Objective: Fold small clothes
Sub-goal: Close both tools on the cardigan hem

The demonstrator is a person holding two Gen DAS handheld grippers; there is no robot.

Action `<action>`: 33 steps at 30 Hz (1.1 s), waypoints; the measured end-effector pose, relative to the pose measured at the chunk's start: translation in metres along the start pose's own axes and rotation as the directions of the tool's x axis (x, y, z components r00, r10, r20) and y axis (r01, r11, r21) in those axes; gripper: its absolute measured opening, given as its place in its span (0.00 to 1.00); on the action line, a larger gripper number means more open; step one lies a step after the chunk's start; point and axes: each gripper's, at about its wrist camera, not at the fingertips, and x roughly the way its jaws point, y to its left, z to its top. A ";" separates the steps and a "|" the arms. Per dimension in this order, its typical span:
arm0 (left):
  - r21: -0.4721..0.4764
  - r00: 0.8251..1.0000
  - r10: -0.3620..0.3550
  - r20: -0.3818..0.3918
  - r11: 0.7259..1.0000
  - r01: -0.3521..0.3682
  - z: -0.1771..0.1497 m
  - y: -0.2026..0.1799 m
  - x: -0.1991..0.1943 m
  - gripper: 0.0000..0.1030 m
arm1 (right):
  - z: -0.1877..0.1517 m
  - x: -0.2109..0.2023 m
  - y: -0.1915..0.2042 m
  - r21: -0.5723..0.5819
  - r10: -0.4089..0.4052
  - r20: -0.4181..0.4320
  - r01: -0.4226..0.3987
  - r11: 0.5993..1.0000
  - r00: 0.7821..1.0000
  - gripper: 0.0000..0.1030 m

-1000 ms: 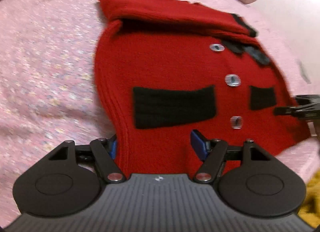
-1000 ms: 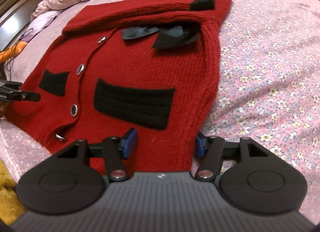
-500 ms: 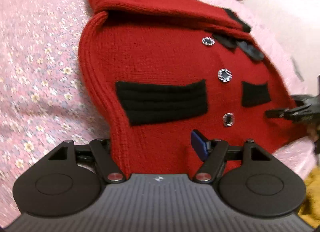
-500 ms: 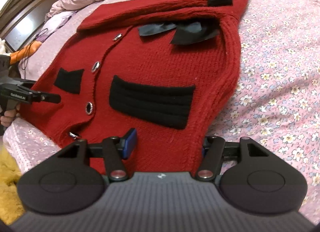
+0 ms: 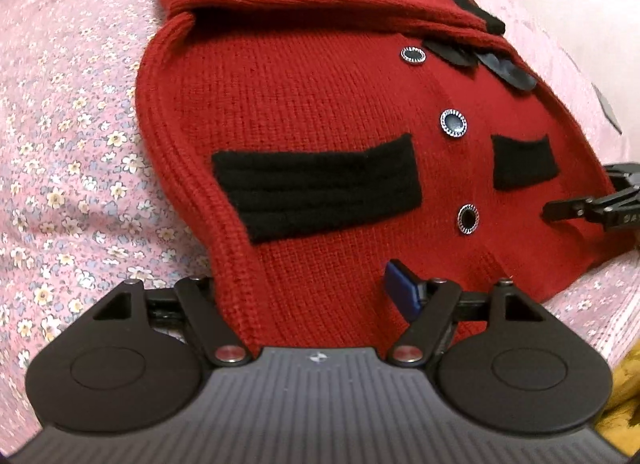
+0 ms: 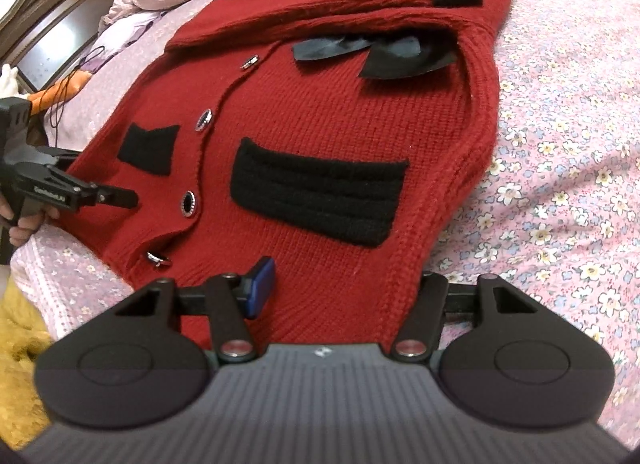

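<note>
Now both the left gripper (image 5: 312, 284) and right gripper (image 6: 344, 284) straddle the red cardigan's (image 5: 320, 104) hem, jaws unclamped, right closing; thick knit may slip out.

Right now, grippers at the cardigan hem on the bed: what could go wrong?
1. The right gripper has just been closing with the cardigan hem between its jaws; one finger is hidden by the knit, so it might catch only one layer or bunch the hem.
2. The bottom button sits close to its blue pad and could snag.
3. The sleeve folded loosely across the top may slide off if the hem is lifted fast.
</note>
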 end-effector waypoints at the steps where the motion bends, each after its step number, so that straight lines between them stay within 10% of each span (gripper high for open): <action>1: -0.006 1.000 0.006 0.005 1.000 -0.006 -0.001 0.002 -0.003 0.73 | 0.000 0.000 0.000 0.004 -0.007 -0.001 0.007 1.000 1.000 0.38; 7: -0.140 1.000 -0.007 0.030 0.990 0.011 -0.008 0.025 -0.025 0.38 | -0.001 -0.009 -0.004 0.061 0.017 0.020 -0.018 0.998 1.000 0.12; 15: -0.086 1.000 -0.014 -0.009 0.996 0.013 -0.013 0.016 -0.026 0.45 | 0.005 -0.027 -0.001 0.093 0.080 0.105 -0.090 0.992 0.991 0.11; 20: -0.181 0.986 -0.167 -0.004 0.970 0.163 -0.020 0.026 -0.031 0.42 | 0.006 -0.032 -0.002 0.116 0.109 0.147 -0.127 0.985 0.983 0.11; 26: -0.142 0.992 -0.126 -0.017 0.982 0.123 -0.025 0.014 -0.030 0.42 | 0.010 -0.032 -0.003 0.118 0.128 0.160 -0.148 0.982 0.979 0.11; 33: -0.232 0.963 -0.244 0.116 0.936 0.265 -0.020 0.023 -0.057 0.20 | 0.011 -0.042 -0.005 0.137 0.142 0.209 -0.173 0.976 0.968 0.11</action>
